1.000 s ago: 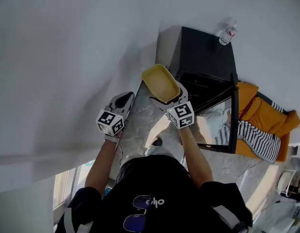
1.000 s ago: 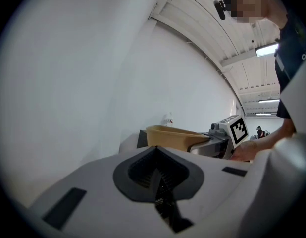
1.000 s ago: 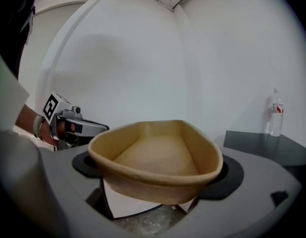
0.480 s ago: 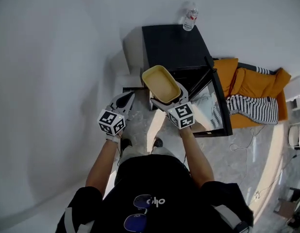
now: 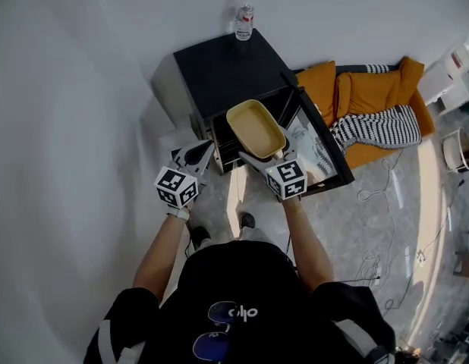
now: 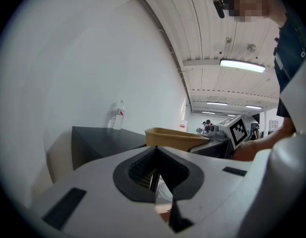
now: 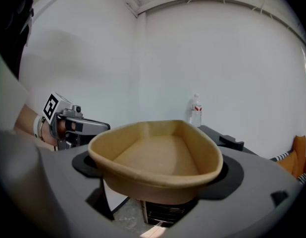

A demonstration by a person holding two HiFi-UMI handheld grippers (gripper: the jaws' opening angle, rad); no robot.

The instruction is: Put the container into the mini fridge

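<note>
The tan, shallow container (image 5: 255, 130) is empty, and my right gripper (image 5: 271, 155) is shut on its near end, holding it level in front of the black mini fridge (image 5: 219, 68). The fridge's glass door (image 5: 319, 149) stands open to the right. In the right gripper view the container (image 7: 158, 155) fills the space between the jaws, with the fridge (image 7: 227, 142) beyond it. My left gripper (image 5: 199, 153) hangs beside it on the left, shut and empty, and its fingertips (image 6: 154, 157) meet. From there I see the container (image 6: 172, 138) and the right gripper (image 6: 220, 139).
A clear water bottle (image 5: 244, 21) stands on the fridge's top at the back. Orange cushions with a striped cloth (image 5: 369, 103) lie right of the open door. Cables (image 5: 376, 196) trail over the marble floor. A white wall runs along the left.
The head view has swung, so the fridge now sits further left and its open front faces me more squarely. Both grippers keep their pose, and the container stays held.
</note>
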